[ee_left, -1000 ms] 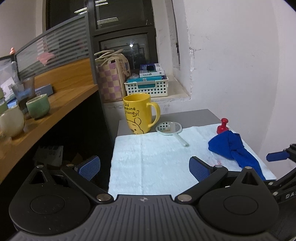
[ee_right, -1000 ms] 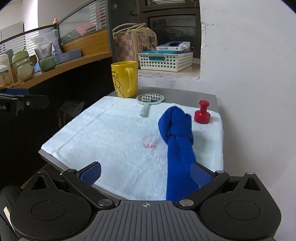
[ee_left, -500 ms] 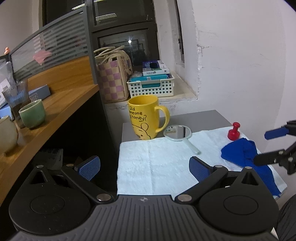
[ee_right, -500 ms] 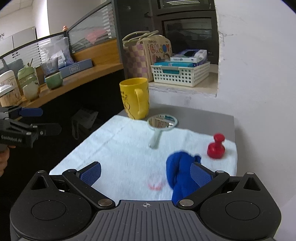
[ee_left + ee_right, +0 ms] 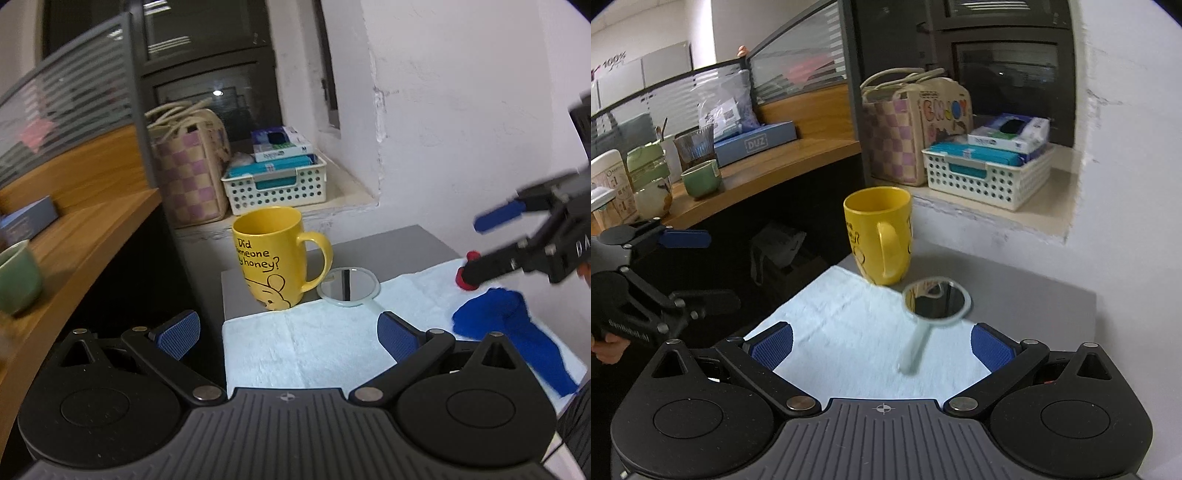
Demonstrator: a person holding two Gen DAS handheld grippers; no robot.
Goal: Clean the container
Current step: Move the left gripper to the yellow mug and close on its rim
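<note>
Both the left gripper (image 5: pixel 288 330) and the right gripper (image 5: pixel 882 345) are spread wide and empty, while ahead of each stands the yellow ceramic mug (image 5: pixel 275 256) (likely stiff, smooth, breakable), best pinched across its rim or handle.

We see our right gripper (image 5: pixel 882 345) with its 2 blue pads spread wide, nothing between them. Just ahead lies a small hand mirror (image 5: pixel 936 301) on the white towel (image 5: pixel 846 325); beyond it stands the yellow mug (image 5: pixel 879 236). Far left hangs our left gripper (image 5: pixel 692 266), also spread.
</note>
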